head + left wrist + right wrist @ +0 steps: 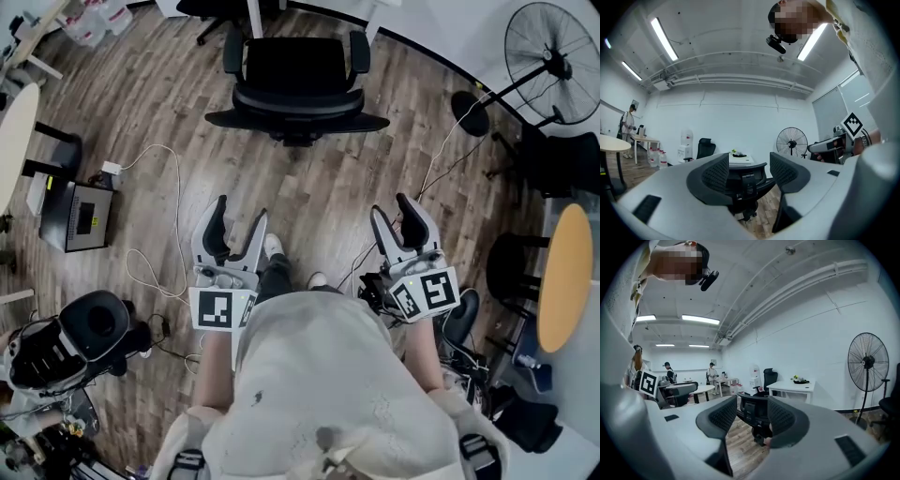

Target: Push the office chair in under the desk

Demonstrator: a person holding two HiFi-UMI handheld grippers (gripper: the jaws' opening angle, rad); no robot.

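- Head view: a room with a wood-plank floor (328, 187) is seen from steeply above, with white cables (176, 187) trailed across it.
- One black office chair (295, 84) is seen at the top of the view, up against the legs of a white desk (254, 17), its backrest turned toward the person. It is well apart from both grippers.
- One pedestal fan (553, 61) is seen at the upper right and one round orange-topped table (567, 277) at the right edge.
- Two grippers are held out side by side over the floor: the left gripper (240, 212) and the right gripper (390, 208). Both pairs of jaws are spread, and nothing is held or touched by either.
- Left gripper view: white walls and a white ceiling are shown, with three light strips (665, 40) counted.
- The left jaws are spread wide with only air between them. The office chair is framed in the gap, farther off, with the desk behind it.
- One fan is seen to the right, and one water dispenser (686, 147) and a second black chair (705, 149) stand at the far wall.
- Right gripper view: the right jaws are also spread and empty; the office chair is seen beyond the gap, the desk to its right.
- Two people (711, 371) are seen standing far off at the left.
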